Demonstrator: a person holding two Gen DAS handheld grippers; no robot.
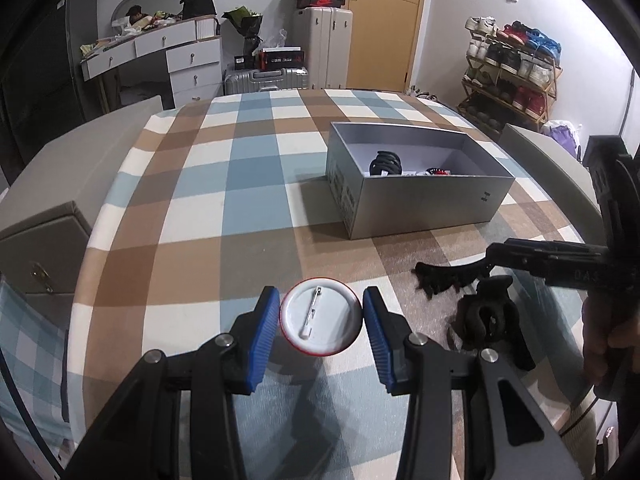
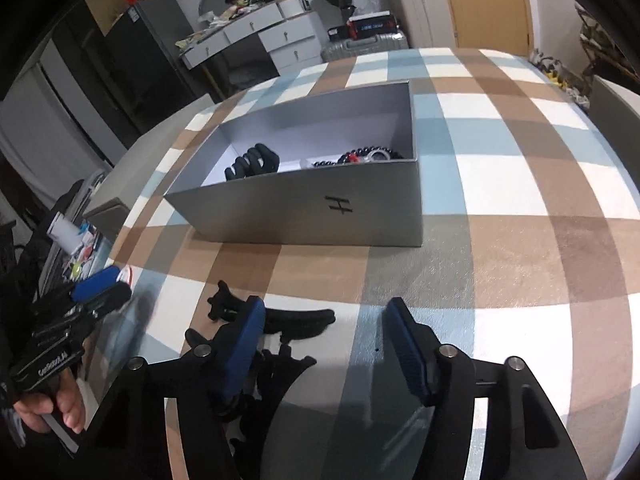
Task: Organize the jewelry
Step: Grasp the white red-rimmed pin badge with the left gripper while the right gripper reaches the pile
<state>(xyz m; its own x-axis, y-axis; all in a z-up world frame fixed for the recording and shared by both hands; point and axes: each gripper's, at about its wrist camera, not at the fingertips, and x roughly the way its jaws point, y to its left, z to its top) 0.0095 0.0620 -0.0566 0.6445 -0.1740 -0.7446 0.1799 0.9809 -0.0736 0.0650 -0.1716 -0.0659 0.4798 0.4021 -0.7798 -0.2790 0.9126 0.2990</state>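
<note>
Between the blue pads of the left gripper sits a round pin badge, face down, white back and clasp pin up, red rim showing; both pads meet its edge, so the jaws are clamped across its width and it hangs just above the checked tablecloth. It looks light, stiff and smooth-edged, likely to slip or swivel if the squeeze eases, so a grip square across the rim, clear of the pin, seems safest. Moving right, two black claw hair clips lie on the cloth: a long toothed one and a chunkier one closer to the person. Those look light and rigid, springy at the hinge, with thin teeth that could snag or snap; the solid spine is the place to take them. Over them comes the right gripper, jaws apart and gripping nothing, its left pad in front of the long clip. Beyond stands the open grey box, already holding a black claw clip and a beaded bracelet. Its tall near wall is the obstacle; anything has to go up and over it. A hand grips the left tool's handle at far left
</note>
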